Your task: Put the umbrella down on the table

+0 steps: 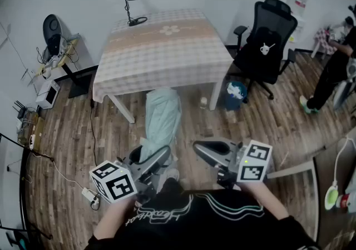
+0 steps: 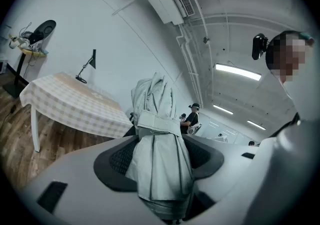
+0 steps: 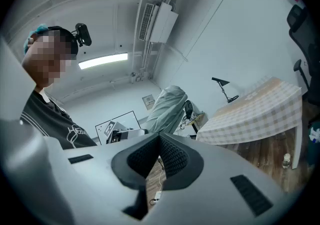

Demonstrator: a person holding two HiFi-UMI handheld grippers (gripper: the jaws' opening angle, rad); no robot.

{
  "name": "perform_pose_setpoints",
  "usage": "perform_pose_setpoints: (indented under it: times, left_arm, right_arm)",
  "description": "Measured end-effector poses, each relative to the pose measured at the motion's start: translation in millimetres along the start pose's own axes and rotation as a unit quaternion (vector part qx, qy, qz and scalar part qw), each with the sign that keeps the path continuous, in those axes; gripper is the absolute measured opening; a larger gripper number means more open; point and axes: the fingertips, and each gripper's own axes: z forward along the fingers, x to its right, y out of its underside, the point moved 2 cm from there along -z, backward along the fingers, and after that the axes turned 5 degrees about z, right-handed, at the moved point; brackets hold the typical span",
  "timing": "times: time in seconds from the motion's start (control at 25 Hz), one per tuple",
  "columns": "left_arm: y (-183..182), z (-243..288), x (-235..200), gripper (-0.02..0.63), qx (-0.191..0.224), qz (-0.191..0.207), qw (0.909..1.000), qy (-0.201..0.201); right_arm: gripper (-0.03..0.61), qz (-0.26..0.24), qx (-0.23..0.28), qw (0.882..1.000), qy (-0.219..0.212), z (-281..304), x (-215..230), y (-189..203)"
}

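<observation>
While the left hand-held gripper [image 2: 160, 155] clamps the umbrella [image 2: 157, 114] short of the tabletop [image 1: 167, 49] and the right hand-held gripper [image 3: 159, 144] is shut and empty, carrying it forward and lowering seems next.

table top [image 1: 167, 54] open, lamp [image 1: 130, 1] at its far left corner, office chair [image 1: 267, 43] beside right edge

The head camera sits on the person [image 1: 211, 218] and looks steeply down, taking in the wooden floor [image 1: 72, 132] and the checked table [image 1: 167, 54] ahead. A camera rides on the left gripper [image 1: 157, 158] and looks out along its jaws, so close that the folded umbrella [image 2: 160, 159] fills the middle. Another rides on the right gripper [image 1: 207, 149], facing out along its own jaws, which loom large. All three views share the table, its desk lamp [image 1: 129, 0] and the umbrella.
</observation>
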Motion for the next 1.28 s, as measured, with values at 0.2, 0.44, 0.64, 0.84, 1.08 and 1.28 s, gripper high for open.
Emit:
perform_pose_setpoints:
  times: [0.2, 0.44, 0.64, 0.84, 1.08, 1.28]
  left_arm:
    - [-9.8, 1.4, 0.2, 0.256, 0.002, 0.026, 0.9996, -0.005]
    - [-11.6, -4.5, 4.4, 0.256, 0.007, 0.022, 0.9997, -0.013]
    - [-14.4, -3.9, 2.7, 0.256, 0.004, 0.016, 0.9998, -0.007]
    - [-14.5, 3.3, -1.0, 0.258, 0.013, 0.018, 0.9997, 0.006]
    - [-11.1, 20.1, -13.6, 0.256, 0.008, 0.008, 0.9999, 0.006]
    - [-18.6, 33.0, -36.3, 0.258, 0.002, 0.026, 0.9996, -0.007]
  right_arm:
    - [0.011, -0.008, 0.006, 1.000, -0.002, -1.4, -1.4, -9.7]
    - [0.012, -0.005, 0.013, 1.000, -0.008, -5.3, -3.3, -10.2]
    - [0.012, -0.016, 0.024, 1.000, -0.010, -3.9, -9.9, -15.4]
    - [0.012, -0.015, 0.031, 0.999, 0.001, -6.0, -2.1, -15.8]
    - [0.012, -0.017, 0.026, 0.999, 0.011, -6.3, 15.9, -16.6]
    - [0.012, -0.017, 0.022, 1.000, 0.010, 7.1, 33.9, -24.6]
